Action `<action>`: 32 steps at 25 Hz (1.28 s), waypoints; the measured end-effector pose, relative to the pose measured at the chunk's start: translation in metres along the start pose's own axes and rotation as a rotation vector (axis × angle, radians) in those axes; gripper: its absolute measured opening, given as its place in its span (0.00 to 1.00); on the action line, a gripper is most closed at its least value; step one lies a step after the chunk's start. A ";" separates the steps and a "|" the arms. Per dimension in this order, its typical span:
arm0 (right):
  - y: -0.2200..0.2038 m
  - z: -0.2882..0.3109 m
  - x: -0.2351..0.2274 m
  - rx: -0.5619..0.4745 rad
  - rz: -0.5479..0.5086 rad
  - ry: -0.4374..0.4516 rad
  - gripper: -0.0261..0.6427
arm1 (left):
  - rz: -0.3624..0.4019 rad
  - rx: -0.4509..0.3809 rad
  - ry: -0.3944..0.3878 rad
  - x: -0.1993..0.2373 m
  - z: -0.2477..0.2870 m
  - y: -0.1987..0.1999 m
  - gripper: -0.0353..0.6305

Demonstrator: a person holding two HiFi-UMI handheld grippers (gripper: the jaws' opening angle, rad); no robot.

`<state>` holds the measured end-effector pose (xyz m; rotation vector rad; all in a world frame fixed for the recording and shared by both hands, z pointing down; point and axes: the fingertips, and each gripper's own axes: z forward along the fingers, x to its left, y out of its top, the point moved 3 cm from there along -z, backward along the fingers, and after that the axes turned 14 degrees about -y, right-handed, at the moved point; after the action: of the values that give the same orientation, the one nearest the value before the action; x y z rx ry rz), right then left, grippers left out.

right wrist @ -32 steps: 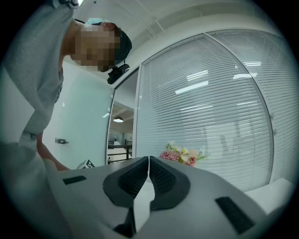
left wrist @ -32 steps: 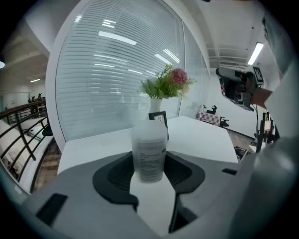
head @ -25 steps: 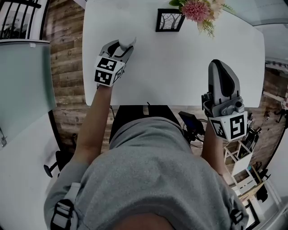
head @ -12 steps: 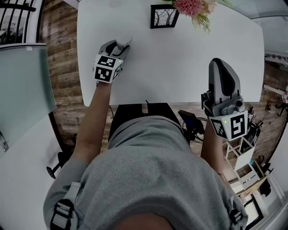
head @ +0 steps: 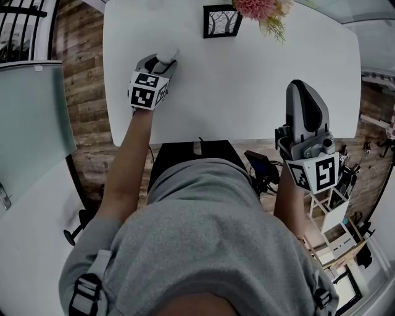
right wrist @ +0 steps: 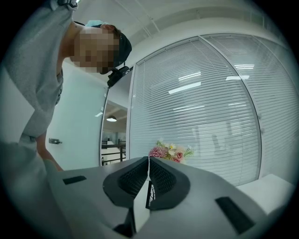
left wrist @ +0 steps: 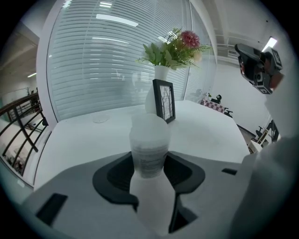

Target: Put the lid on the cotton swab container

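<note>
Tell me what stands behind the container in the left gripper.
Right behind the cotton swab container stands a black picture frame, then a white vase of flowers on the white table. The container covers the frame's lower corner and the vase's base.

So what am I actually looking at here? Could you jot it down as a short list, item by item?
Setting: white table, seen from above the person's head
Left gripper: jaws closed on a frosted plastic container, held upright
Lid: the container's top looks capped, but I can't be sure
Right gripper: jaws shut, nothing in them, held by the table's near edge
Far side of table: black picture frame; flowers in a white vase
</note>
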<state>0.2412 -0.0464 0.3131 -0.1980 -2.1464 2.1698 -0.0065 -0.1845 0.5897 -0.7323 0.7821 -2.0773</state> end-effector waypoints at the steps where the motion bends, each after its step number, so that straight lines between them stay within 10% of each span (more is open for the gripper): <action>1: 0.000 0.000 0.000 -0.001 0.000 -0.001 0.08 | -0.003 0.005 0.001 0.001 0.001 0.000 0.35; 24: 0.008 0.011 0.001 -0.032 0.017 0.049 0.08 | -0.002 -0.056 0.069 -0.004 -0.029 0.024 0.47; 32: 0.016 0.012 0.004 -0.053 0.015 0.081 0.08 | 0.030 -0.153 0.131 -0.010 -0.062 0.051 0.36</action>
<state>0.2357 -0.0583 0.2965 -0.3007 -2.1660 2.0766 -0.0219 -0.1850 0.5099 -0.6664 1.0282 -2.0706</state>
